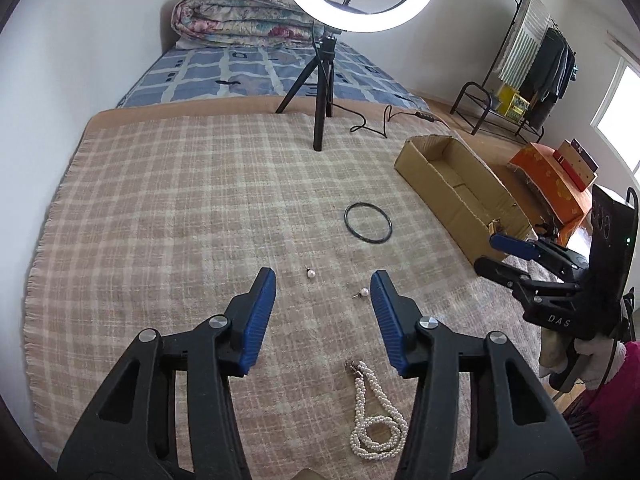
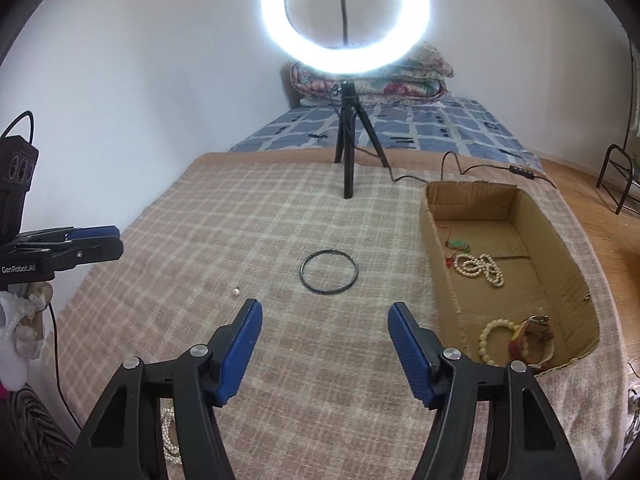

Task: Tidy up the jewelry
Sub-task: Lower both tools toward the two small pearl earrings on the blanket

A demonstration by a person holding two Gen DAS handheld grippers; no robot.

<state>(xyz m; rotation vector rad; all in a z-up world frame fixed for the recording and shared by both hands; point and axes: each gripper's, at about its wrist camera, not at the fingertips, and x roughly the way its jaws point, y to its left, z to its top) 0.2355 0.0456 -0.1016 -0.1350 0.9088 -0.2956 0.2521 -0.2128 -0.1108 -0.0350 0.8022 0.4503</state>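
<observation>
My left gripper [image 1: 323,284] gapes wide over the plaid blanket [image 1: 180,208], empty; two pearl earrings [image 1: 310,273] lie btw its tips, pearl necklace [image 1: 374,412] low center. Right gripper [image 2: 325,312] also wide, empty; black bangle [image 2: 329,271] just above its tips mid-frame, cardboard box [image 2: 440,272] w/ jewelry at right.

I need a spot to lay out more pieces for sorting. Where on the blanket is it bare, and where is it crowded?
The left half of the plaid blanket is bare, from its fringe to the tripod and black bangle. Crowded: the near middle, with two pearl earrings and the pearl necklace. The cardboard box is bare only at its far end.
</observation>
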